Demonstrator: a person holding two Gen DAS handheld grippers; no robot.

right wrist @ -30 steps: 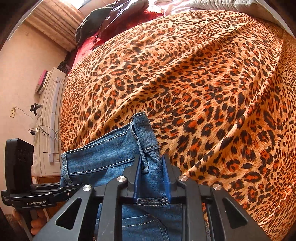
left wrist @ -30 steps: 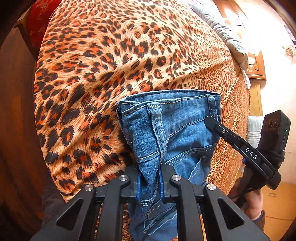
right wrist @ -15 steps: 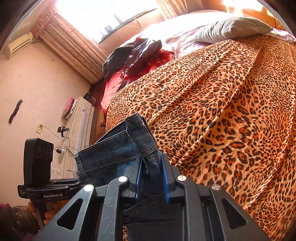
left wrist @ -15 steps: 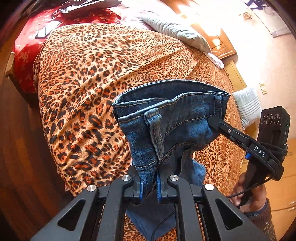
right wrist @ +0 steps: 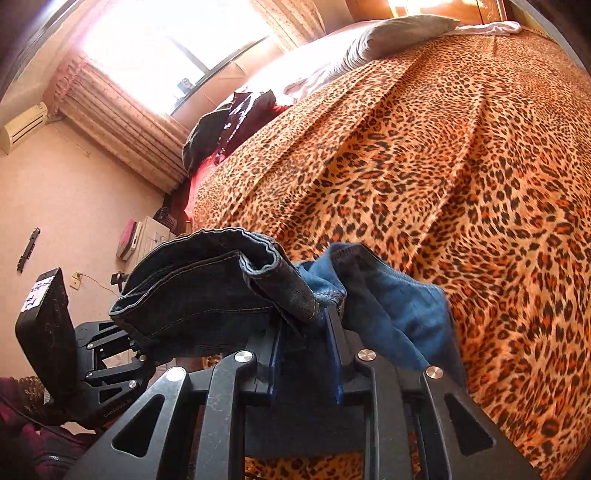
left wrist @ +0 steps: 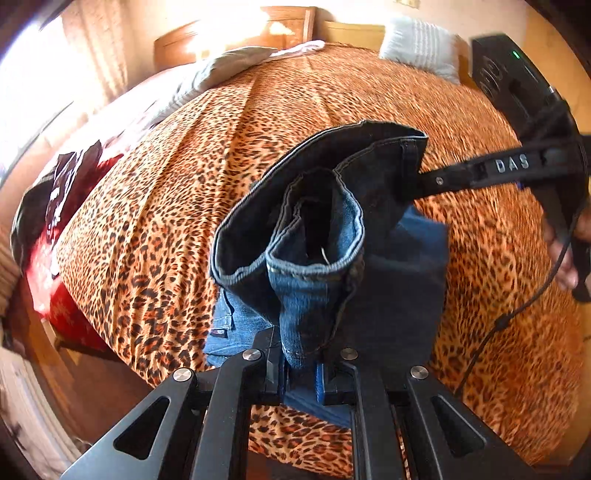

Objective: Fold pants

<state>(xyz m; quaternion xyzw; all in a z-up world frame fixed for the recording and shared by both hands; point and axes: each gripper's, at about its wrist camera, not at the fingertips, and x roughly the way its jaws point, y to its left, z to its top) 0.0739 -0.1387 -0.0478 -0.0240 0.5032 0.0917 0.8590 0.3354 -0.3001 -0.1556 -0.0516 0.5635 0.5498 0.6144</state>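
Jaws of left gripper and right gripper both clamped on jeans, lifted above leopard-print bed

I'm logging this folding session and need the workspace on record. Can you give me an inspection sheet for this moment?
Surface: bed under a leopard-print bedspread.
Job's things: blue denim jeans, waistband lifted off the bed, the rest hanging down to the spread.
Clutter: black and red clothing heap at the far edge of the bed; grey pillow at its head.
Grippers: left gripper and right gripper are each clamped on the waistband.
Cables: thin black cable hanging below the right gripper.
Surroundings: curtained bright window, wall air conditioner, wooden headboard.
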